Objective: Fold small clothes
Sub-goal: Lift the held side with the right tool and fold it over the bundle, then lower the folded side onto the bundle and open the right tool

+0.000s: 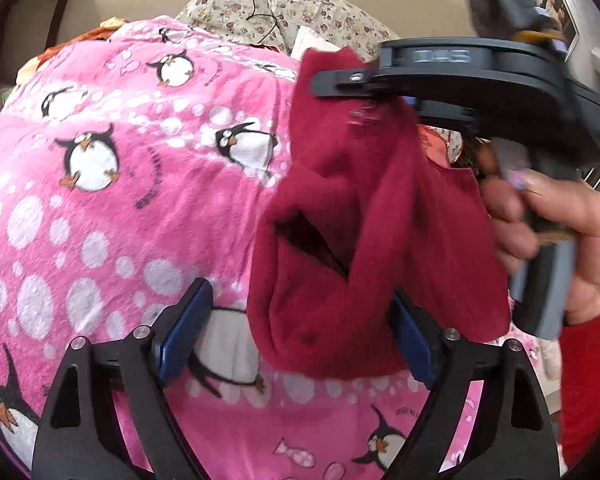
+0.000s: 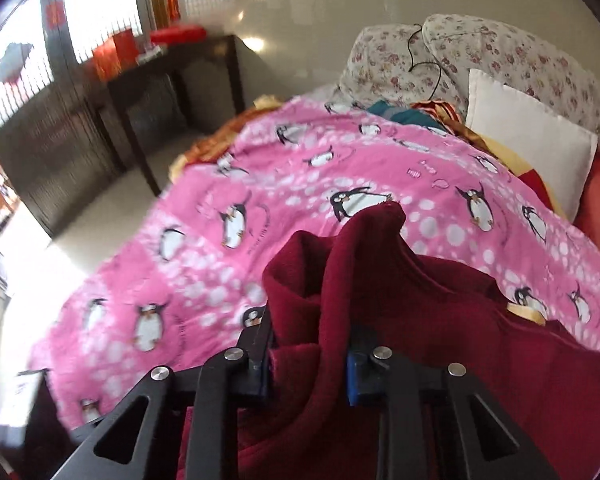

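Blue-padded fingers (image 1: 182,330) of the left gripper (image 1: 296,332) stand spread beneath a red garment (image 1: 360,216) that the right gripper (image 2: 308,364), clamped on its upper edge, dangles over the penguin blanket (image 1: 100,208), apparently so it hangs straight for folding.

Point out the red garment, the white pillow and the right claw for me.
red garment (image 1: 340,208), left wrist view, on its hanging middle folds.
white pillow (image 2: 528,140), right wrist view, on its flat front face.
right claw (image 2: 308,360), right wrist view, midway between its fingertips.
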`<state>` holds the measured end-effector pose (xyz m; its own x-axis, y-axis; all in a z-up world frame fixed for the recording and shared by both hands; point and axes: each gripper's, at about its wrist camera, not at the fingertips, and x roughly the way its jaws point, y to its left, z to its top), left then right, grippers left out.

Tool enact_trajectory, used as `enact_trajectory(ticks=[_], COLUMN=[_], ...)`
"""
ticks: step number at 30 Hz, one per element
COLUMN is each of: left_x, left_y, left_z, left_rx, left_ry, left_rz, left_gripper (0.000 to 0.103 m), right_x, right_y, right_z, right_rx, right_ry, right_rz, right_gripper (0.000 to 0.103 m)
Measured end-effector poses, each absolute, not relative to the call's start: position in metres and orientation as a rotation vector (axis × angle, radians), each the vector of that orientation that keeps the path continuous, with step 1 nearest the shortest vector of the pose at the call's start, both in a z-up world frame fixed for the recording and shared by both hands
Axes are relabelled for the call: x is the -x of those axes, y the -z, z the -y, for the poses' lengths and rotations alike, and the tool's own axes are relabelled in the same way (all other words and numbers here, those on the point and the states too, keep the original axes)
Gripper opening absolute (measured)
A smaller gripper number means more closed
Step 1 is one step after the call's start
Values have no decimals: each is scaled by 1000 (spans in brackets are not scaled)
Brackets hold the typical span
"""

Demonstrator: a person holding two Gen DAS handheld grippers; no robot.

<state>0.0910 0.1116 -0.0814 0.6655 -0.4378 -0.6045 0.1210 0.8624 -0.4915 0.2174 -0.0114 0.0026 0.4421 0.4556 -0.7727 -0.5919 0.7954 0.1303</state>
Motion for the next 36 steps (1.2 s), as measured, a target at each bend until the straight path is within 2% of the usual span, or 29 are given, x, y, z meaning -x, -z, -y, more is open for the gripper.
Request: enact_trajectory(ticks=[1,2,3,4,5,8,16,20,22,25,29,30,32,36], left_x=[-92,-92,-92,-91,-89,-72,-62,-72,-78,-81,-60,-54,-41,-47], left_y=[81,79,76,72,69,42,-4,13,27,35,11,3,-11,0], left_z=[-110,-107,-101,-94,-88,-58,46,104,123,136,114,105,85,64], left_rx=[443,454,461,438,408,276,182,157,173,155,112,98,82,47], left_ry=[336,361,419,441,438,479,701,758,764,761,757,745,710,589], left_rz=[-784,-788,-802,-812,-810,-750,-717,-769,-818,-908,-851,-819,-747,-707], left_gripper=[86,81,73,58,51,39,39,39,40,50,61,64,78,79], right_x=[-216,-213,-210,-206,-205,-195,-174,-177,-187,-198,-179,-172,-154,-115], right_y=[-5,-9,-13,-18,-21,-37,-73,-48,-19,19,0,-7,-23,-38], right_z=[15,20,25,31,35,63,194,251,271,293,321,325,330,306], right_rx=[151,133,117,105,99,63,-28,-47,-45,-108,-192,-191,-181,-111], right_ry=[-665,-674,-680,-687,-690,-694,-604,-494,-403,-380,-367,-351,-378,-527], right_rz=[-901,-894,-880,-864,-854,-812,-714,-755,-809,-898,-825,-804,-772,-742], right_gripper=[25,25,25,24,24,23,22,22,22,26,45,45,45,45])
